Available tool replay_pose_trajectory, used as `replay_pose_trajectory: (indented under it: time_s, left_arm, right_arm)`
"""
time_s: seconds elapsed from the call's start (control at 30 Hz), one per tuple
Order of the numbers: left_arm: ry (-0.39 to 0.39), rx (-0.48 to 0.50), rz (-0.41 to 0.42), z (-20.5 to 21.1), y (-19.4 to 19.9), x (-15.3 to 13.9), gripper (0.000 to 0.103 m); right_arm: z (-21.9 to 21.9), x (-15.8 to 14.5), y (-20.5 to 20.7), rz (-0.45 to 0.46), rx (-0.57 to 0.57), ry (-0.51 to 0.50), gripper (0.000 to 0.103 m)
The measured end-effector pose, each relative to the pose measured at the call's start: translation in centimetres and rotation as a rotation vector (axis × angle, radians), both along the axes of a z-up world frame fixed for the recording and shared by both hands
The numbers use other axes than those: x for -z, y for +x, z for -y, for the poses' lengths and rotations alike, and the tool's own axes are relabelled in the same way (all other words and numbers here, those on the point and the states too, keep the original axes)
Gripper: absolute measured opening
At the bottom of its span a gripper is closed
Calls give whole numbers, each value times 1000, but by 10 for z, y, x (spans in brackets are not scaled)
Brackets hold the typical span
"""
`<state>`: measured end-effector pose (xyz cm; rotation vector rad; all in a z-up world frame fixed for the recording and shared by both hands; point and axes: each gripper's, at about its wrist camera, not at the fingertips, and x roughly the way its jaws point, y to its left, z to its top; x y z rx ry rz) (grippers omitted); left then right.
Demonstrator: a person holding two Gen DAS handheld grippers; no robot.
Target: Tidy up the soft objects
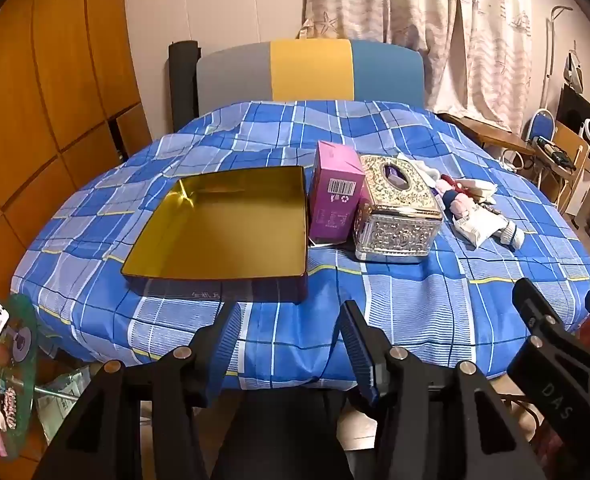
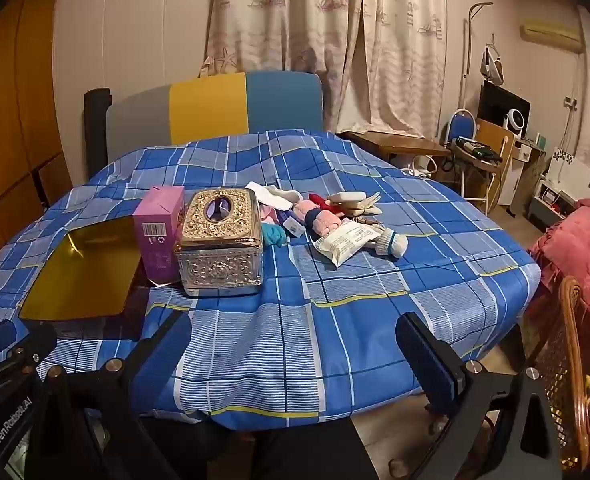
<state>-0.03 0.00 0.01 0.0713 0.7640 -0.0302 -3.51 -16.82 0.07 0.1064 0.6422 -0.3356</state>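
Note:
A pile of soft things lies on the blue checked tablecloth: socks and small cloths (image 2: 335,220), also seen in the left wrist view (image 1: 475,208). Among them are a pink sock (image 2: 323,216), a white sock with a blue band (image 2: 391,242), a packaged item (image 2: 347,242) and a teal cloth (image 2: 275,236). An open gold-lined tin box (image 1: 223,228) (image 2: 83,268) sits at the left and is empty. My left gripper (image 1: 291,344) is open and empty, at the table's near edge. My right gripper (image 2: 295,360) is open and empty, also at the near edge.
A pink carton (image 1: 335,196) (image 2: 159,232) and an ornate metal tissue box (image 1: 399,212) (image 2: 221,244) stand between the tin and the pile. A chair back (image 1: 307,72) is behind the table. A wicker chair with pink cloth (image 2: 575,280) is at the right.

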Motion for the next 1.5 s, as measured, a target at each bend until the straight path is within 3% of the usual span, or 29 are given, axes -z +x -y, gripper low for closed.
replay_pose_trajectory:
  time_s: [0.33,1.5]
  left_arm:
    - [-17,7,-35,0,3,4,52]
    - [10,1,-35,-1,5,8,52]
  right_arm:
    - [-1,4,1,-14,-1,0,103]
    - [-2,9,5,-44,-18,-7,103]
